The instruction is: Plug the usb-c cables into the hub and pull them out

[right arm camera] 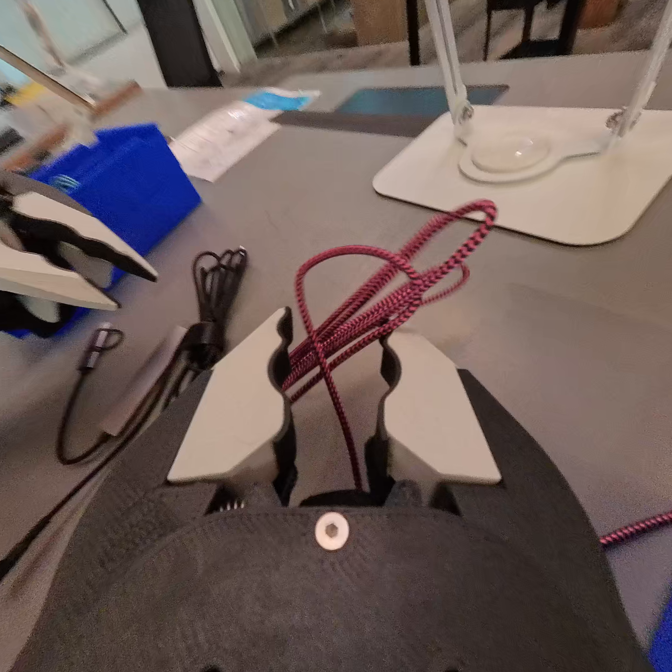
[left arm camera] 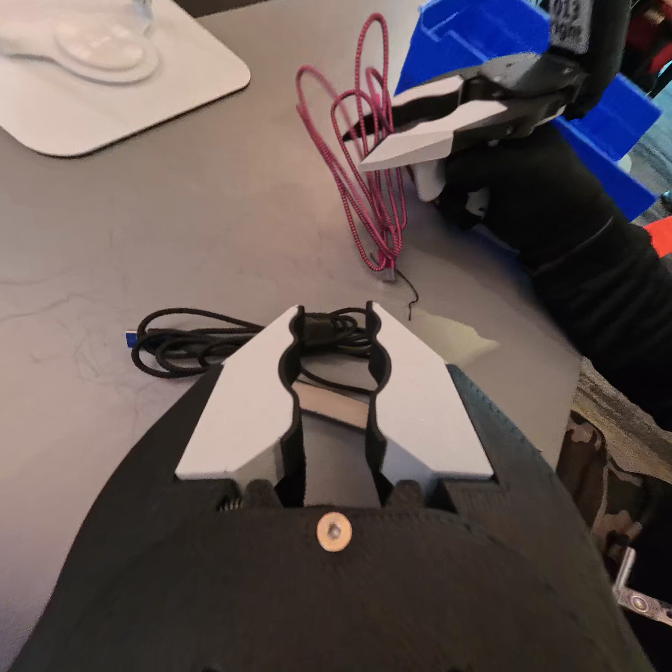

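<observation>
The right tool [right arm camera: 334, 327] stands partly open, strands of the bundled pink-and-black braided cable [right arm camera: 378, 309] running between its fingers. The left tool [left arm camera: 334, 309] hangs narrowly open over the coiled black cable [left arm camera: 182, 345] and silver hub [left arm camera: 334, 403] on the grey counter [left arm camera: 182, 236].

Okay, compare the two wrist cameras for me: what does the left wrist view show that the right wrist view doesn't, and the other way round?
Only the left wrist view shows the gloved hand holding the right gripper, and a stray black thread.

Only the right wrist view shows the grey hub with its short black lead, papers and a dark mat.

Both show the red braided cable, the bundled black cable, the blue bin, the white stand base and the grey table.
</observation>
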{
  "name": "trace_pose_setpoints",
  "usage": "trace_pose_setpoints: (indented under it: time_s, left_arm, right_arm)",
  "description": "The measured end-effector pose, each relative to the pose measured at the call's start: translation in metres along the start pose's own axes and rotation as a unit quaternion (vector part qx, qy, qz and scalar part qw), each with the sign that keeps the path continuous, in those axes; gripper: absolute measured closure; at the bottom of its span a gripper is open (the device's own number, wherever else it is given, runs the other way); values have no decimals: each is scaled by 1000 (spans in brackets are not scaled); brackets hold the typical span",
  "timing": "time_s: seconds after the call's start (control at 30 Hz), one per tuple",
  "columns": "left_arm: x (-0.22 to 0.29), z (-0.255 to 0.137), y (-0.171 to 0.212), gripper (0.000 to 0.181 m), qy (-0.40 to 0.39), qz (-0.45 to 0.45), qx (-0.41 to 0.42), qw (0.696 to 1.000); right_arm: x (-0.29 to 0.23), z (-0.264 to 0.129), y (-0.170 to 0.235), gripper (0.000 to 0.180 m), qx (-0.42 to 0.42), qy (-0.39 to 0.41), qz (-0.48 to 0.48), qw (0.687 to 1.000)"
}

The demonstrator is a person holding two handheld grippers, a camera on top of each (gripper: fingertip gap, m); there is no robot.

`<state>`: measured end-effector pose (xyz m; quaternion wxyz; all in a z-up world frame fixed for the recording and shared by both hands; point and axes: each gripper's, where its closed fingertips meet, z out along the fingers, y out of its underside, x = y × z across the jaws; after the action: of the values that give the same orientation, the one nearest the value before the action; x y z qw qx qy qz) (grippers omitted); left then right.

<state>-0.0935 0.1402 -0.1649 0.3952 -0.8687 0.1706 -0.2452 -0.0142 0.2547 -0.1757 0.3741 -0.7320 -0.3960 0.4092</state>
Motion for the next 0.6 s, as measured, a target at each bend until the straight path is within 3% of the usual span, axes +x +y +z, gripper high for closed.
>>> trace_pose_setpoints:
  time_s: [0.2, 0.33, 0.37, 0.47, 0.6]
  left_arm:
    - [-12, 2, 5, 151, -37, 5, -9, 999]
    - [-18, -8, -7, 152, -51, -7, 27, 998]
    - [-20, -11, -10, 153, -53, -10, 37, 998]
    - [-20, -14, -12, 153, -42, -21, 44, 998]
    - [-22, -17, -14, 153, -52, -22, 52, 997]
  right_arm:
    - [7, -17, -26, 111, 41, 105, -102, 988]
    - [-33, -17, -38, 123, 55, 74, -197, 976]
    - [-50, -12, -35, 134, 47, 44, -219, 974]
    - [-92, 14, -2, 138, -48, -52, -225, 972]
    - [-106, 45, 51, 131, -193, -87, -235, 949]
